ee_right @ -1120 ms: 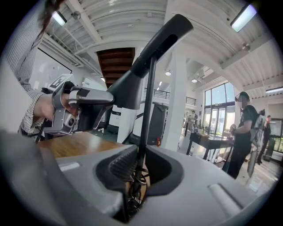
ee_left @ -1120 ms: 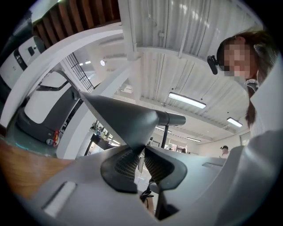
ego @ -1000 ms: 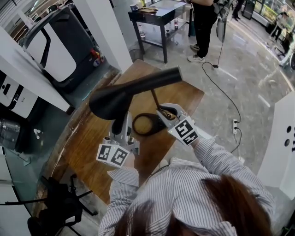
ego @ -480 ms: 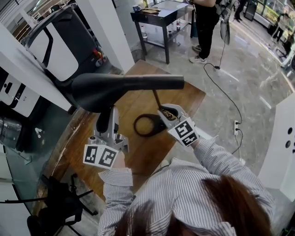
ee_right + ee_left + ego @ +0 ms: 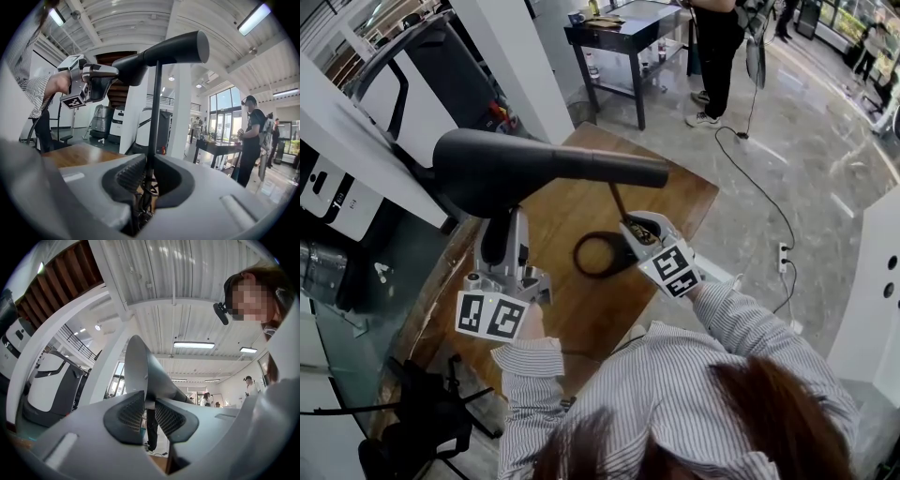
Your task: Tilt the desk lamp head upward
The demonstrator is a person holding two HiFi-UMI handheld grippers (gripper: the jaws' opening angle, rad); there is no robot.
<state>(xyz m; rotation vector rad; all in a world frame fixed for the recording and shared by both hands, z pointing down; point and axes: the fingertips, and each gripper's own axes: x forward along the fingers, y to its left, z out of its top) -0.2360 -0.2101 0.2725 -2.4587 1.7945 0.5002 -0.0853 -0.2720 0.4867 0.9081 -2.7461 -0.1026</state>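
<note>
- My left claw (image 5: pixel 149 404) is closed on the thin rim of the lamp head (image 5: pixel 144 364). In the left gripper view the rim stands between the two dark pads, and both pads lie against it.
- In the head view the lamp head stretches across the upper middle of the frame. Its wide black shade is at the left and its narrow tube ends at the right.
- The left claw comes up to the shade from below, in the left centre of that frame. Its marker cube (image 5: pixel 491 315) is lower, close to my striped sleeve (image 5: pixel 530 370).
- My right claw (image 5: pixel 149 171) is clamped on the lamp stem (image 5: pixel 153 117). The thin dark rod goes straight up between the pads and meets the head near its tube end.
- In the right gripper view the tube end, at the upper right, is a little higher than the shade at the upper left.
- The lamp base (image 5: pixel 598 253), a black ring, lies flat on the wooden bench (image 5: pixel 567 211) at the centre of the head view, just left of the right claw.
- On the grey floor at the right of the head view a black cable (image 5: pixel 750 178) runs down to a white power strip (image 5: pixel 781 255).
- A person in dark clothes (image 5: pixel 712 47) stands at the top edge.
</note>
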